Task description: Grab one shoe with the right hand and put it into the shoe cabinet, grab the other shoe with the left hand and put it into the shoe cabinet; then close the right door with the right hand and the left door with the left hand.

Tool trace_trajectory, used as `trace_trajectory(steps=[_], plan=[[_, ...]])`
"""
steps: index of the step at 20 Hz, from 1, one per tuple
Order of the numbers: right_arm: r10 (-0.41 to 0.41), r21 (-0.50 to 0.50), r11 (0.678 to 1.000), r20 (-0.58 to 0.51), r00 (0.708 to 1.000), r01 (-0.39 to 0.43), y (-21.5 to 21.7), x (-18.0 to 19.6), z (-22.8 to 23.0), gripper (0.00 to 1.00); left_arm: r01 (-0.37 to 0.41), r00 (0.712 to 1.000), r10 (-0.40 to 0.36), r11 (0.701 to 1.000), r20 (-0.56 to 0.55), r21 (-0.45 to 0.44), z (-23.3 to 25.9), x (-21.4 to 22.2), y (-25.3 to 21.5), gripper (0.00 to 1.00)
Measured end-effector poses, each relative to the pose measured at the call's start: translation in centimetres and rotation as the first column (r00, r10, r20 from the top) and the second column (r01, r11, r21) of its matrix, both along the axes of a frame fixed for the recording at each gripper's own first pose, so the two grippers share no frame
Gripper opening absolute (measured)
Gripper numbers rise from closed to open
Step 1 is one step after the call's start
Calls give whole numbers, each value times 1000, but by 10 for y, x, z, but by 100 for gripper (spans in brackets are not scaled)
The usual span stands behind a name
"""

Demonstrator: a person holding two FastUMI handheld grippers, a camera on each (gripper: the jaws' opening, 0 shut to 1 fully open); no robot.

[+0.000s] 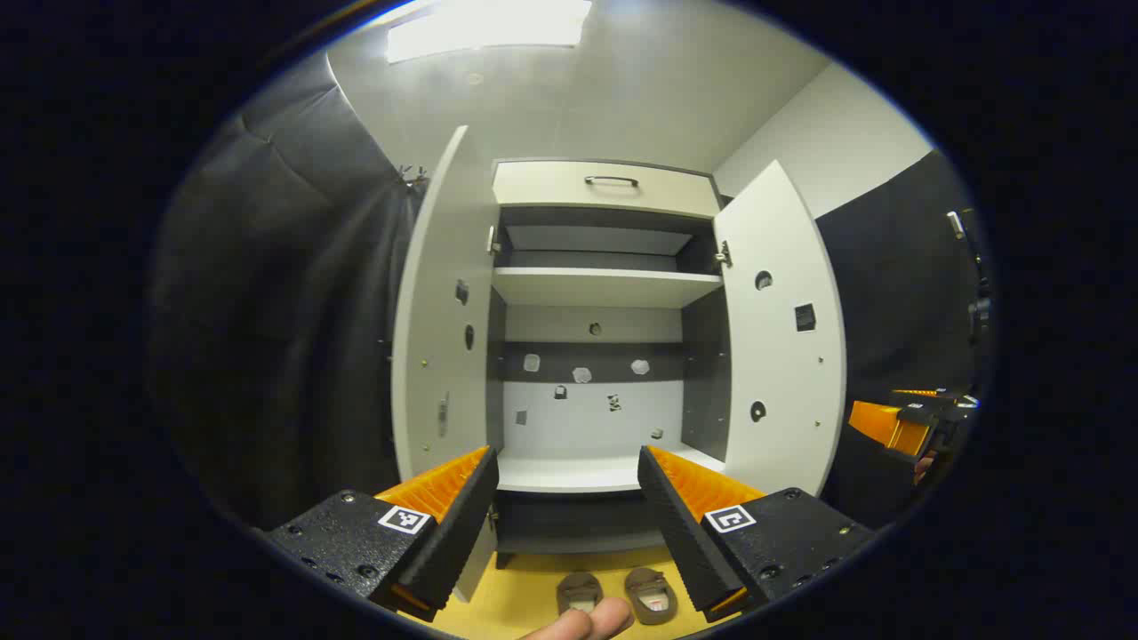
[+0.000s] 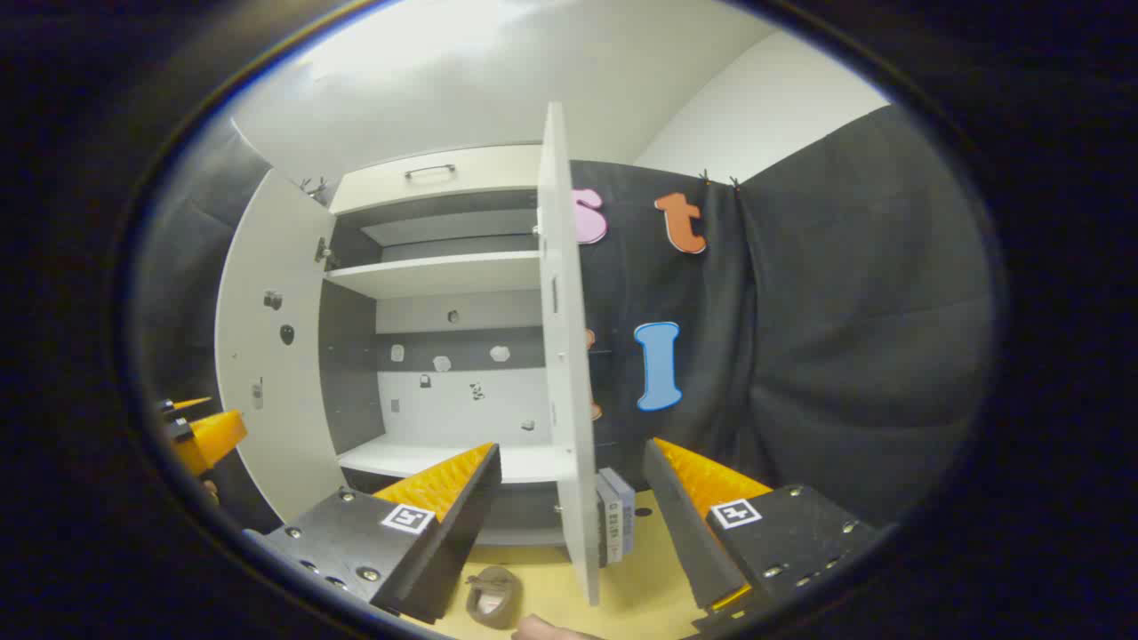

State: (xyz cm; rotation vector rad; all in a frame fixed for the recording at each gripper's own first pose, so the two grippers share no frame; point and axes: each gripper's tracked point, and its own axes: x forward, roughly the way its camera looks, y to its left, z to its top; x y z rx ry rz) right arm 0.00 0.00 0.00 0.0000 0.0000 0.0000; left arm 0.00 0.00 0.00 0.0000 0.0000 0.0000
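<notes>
Left gripper [image 1: 565,480]: spread wide, holding nothing, aimed straight into shoe cabinet [image 1: 605,293]. Left door [image 1: 443,329] and right door [image 1: 782,338] both swung open. Upper shelf [image 1: 605,286] and lower shelf [image 1: 578,471] bare, no shoes inside. Two shoes [image 1: 618,594] side by side on yellow floor [image 1: 524,596], below and between the fingers, in front of the cabinet. Right gripper [image 2: 569,484]: spread wide, empty, straddling the right door's edge without contact; one shoe [image 2: 493,597] below it.

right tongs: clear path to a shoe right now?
Probably yes. The right tongs are open, and a shoe lies on the floor below them, uncovered, with the right door edge beside it.
</notes>
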Motion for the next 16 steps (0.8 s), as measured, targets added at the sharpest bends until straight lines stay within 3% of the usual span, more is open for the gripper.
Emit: trace_trajectory(steps=[6, 16], plan=[[82, -40, 996, -6, 997, -82, 57, 1, -10, 97, -99, 995, 99, 995, 13, -14, 3, 0, 49, 96], [138, -13, 990, -9, 990, -139, 92, 1, -25, 97, -50, 998, 51, 997, 23, -56, -9, 6, 45, 96]])
